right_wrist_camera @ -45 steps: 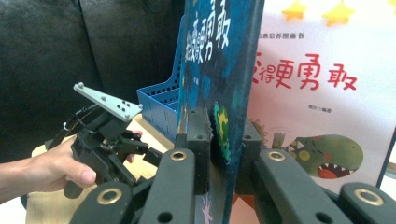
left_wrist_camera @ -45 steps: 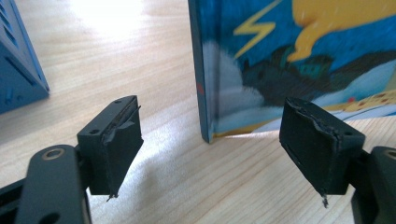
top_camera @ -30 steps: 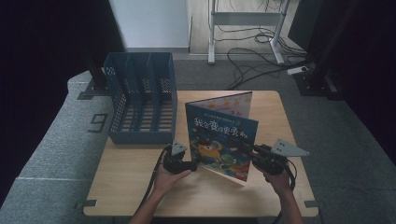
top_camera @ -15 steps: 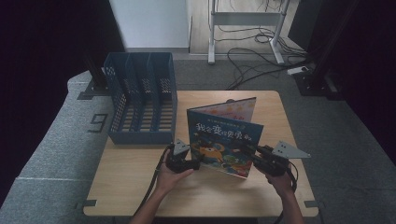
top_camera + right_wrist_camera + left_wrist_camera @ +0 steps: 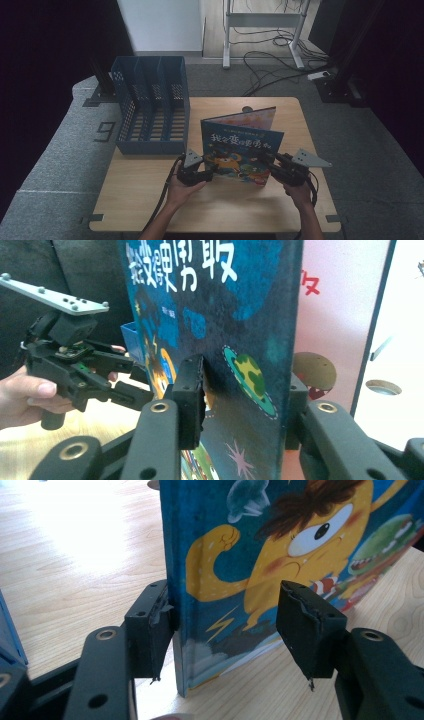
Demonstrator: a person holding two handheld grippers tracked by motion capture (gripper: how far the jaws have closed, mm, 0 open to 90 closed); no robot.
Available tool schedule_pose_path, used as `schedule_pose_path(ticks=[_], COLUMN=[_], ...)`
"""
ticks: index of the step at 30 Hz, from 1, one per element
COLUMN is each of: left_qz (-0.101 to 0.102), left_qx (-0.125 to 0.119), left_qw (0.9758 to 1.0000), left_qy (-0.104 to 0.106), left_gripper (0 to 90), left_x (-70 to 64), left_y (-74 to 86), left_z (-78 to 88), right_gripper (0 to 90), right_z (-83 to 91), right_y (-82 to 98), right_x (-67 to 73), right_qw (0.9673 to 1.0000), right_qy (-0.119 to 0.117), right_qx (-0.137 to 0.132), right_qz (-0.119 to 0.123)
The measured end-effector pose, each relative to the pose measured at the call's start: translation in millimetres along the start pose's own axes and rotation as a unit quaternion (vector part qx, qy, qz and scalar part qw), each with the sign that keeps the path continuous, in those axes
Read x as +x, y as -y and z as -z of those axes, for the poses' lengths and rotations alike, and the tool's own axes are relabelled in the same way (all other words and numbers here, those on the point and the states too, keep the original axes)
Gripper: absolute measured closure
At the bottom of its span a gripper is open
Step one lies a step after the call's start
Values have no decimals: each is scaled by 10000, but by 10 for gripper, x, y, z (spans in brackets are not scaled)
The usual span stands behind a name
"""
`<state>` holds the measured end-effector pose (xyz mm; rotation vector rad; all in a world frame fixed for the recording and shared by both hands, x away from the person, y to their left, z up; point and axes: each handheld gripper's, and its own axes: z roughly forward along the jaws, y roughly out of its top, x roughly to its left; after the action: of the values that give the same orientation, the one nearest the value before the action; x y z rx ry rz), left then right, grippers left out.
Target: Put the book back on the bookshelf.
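Book (image 5: 242, 150): picture book with a blue cover, stood upright on its lower edge on the table (image 5: 150, 200), slightly opened, spine toward the left hand. A blue file rack (image 5: 150, 112) was noted well apart to its left rear.

Left gripper (image 5: 210, 175): placed at the spine corner, low on the book. In the left gripper view the spine (image 5: 175, 605) was seen between the jaws, one pad (image 5: 150, 625) touching or just beside it, the other pad (image 5: 305, 625) held clear of the cover. Jaws had just been closing; no firm grip was yet made.

Right gripper (image 5: 267, 162): placed at the opposite, free edge. In the right gripper view the front cover (image 5: 250, 340) was seen between the jaws, which had just been opening; the near pad (image 5: 192, 395) stood slightly off the cover, while contact at the far pad could not be told.

Relation judged decisive: long axis of the book ran left to right between the two hands, both equally near. Both forearms were held level, low over the table, jaws pointed forward.
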<state>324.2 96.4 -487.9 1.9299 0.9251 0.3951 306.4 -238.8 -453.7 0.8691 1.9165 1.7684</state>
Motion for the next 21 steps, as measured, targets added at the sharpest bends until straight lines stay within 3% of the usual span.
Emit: schedule_pose_path(ticks=[11,21], left_qz=[-73,-153], left_qx=[-151,-215], left_qw=[9998,9996], left_qy=[148,129], left_gripper=[397,402], left_x=[-28,-40], left_y=[54,-4], left_z=[47,57], right_gripper=[515,501], right_z=[-18,-15], right_y=[10,35], right_x=[6,-15], right_qw=[9993,9991], right_qy=[353,408], right_qx=[8,31], right_qz=[86,72])
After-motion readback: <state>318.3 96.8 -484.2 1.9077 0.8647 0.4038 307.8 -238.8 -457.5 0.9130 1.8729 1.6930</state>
